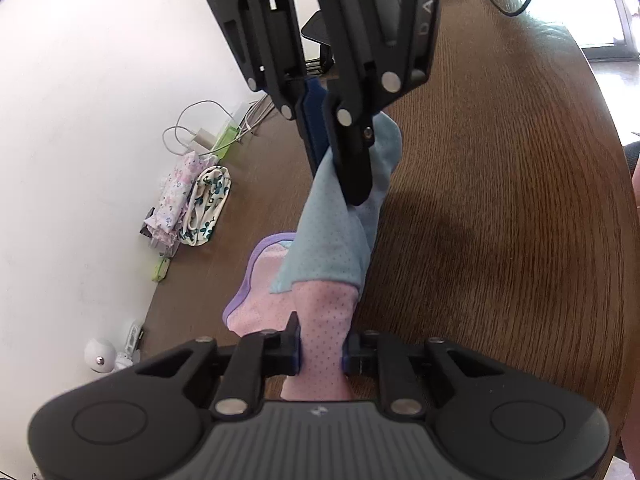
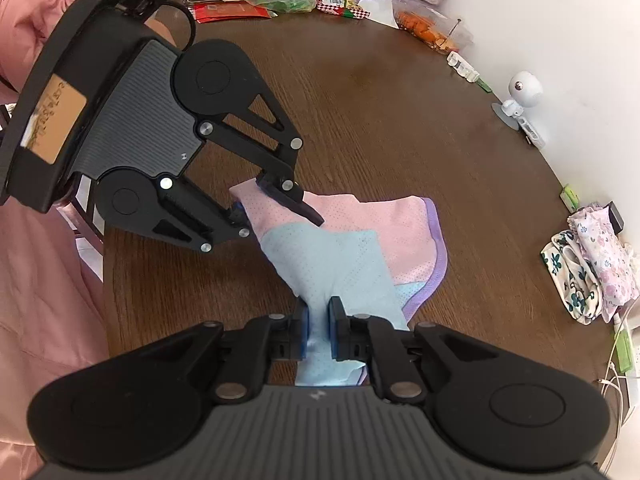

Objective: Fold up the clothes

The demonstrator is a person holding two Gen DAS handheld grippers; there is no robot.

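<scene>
The left gripper [image 2: 276,212] is clamped on the pink end of the garment [image 2: 352,256], the right gripper [image 2: 318,320] on the blue end, cloth stretched between over the table [image 2: 400,120]. It's probably best kept taut and level before laying down. Long axis runs gripper to gripper, purple-trimmed edge pointing right.

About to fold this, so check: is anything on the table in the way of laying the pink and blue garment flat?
Nothing visible: the wooden table around the pink and blue garment is bare; clutter sits at the edges.
</scene>
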